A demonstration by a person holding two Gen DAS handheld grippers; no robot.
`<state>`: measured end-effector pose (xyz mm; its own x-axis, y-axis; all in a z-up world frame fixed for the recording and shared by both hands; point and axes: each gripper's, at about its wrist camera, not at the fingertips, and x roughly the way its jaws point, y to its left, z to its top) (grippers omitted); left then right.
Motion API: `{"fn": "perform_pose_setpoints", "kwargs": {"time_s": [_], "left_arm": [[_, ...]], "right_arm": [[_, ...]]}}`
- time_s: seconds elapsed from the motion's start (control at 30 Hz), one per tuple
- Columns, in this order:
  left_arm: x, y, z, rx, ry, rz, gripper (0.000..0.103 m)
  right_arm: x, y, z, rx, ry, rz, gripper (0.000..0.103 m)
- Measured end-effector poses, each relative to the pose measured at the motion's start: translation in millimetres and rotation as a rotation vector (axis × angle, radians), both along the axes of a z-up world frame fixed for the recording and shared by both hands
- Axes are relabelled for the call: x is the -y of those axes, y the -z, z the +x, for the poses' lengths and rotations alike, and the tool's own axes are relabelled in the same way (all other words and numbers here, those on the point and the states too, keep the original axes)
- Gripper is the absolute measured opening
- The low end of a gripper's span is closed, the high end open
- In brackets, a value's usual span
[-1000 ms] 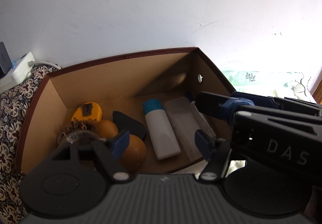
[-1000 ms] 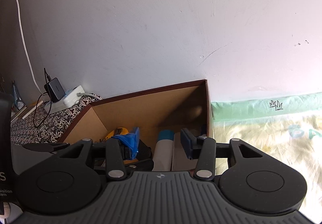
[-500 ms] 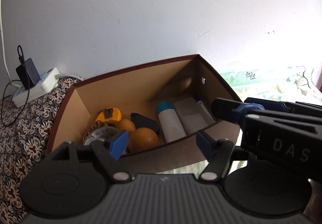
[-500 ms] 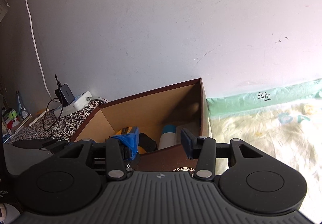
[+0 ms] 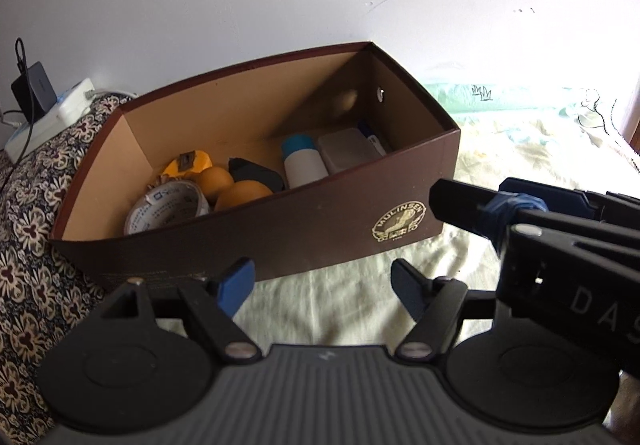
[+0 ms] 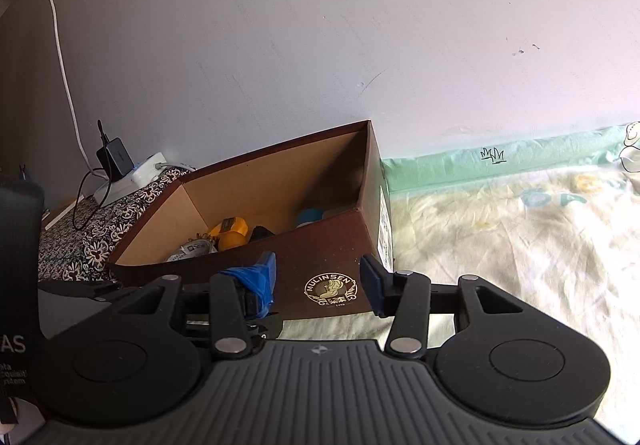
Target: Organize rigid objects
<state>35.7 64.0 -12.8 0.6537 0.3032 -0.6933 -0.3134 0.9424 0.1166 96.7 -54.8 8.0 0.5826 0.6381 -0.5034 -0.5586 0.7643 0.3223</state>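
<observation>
A brown cardboard box [image 5: 320, 229] stands open on the bed sheet, with a gold logo [image 5: 398, 223] on its front wall. Inside lie a tape roll [image 5: 168, 205], a yellow tape measure [image 5: 188, 165], two orange balls [image 5: 242, 195], a black object [image 5: 256, 173], a white bottle with a blue cap [image 5: 304, 165] and a clear plastic case [image 5: 348, 149]. My left gripper [image 5: 324, 285] hangs open in front of the box with nothing between its fingers. My right gripper [image 6: 320, 277] is also open and empty before the box's front wall [image 6: 320, 241]. In the left wrist view its blue-taped finger [image 5: 480, 205] reaches in from the right.
A flower-patterned cushion [image 5: 32, 245] lies against the box's left side. A white power strip with a black charger [image 5: 40, 109] sits behind it, and a white cable [image 6: 60, 45] runs up the wall. The pale sheet [image 6: 520, 245] stretches to the right, with a green roll [image 6: 500, 157] along the wall.
Both grippers have drawn back from over the box. Its front wall and gold logo have come into view, and the things inside look farther off. Neither gripper has taken hold of anything.
</observation>
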Motion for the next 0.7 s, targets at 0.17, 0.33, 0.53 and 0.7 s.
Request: {"fn": "perform_pose_setpoints", "kwargs": {"time_s": [0.17,0.33,0.53,0.7], "left_arm": [[5.4,8.3,1.9,-0.022,0.011,-0.003,0.074],[8.2,17.5,4.3,-0.049,0.017,-0.031,0.074],[11.5,28.0,7.2,-0.071,0.024,-0.061,0.073],[16.8,31.8,7.8,-0.077,0.043,-0.063,0.074]], "right_arm": [[7.0,7.4,0.1,-0.021,0.017,-0.004,0.031],[13.5,15.2,-0.2,-0.034,0.035,-0.021,0.031],[20.1,24.3,1.3,-0.054,0.059,-0.042,0.031],[25.4,30.8,2.8,-0.074,0.083,-0.052,0.031]]}}
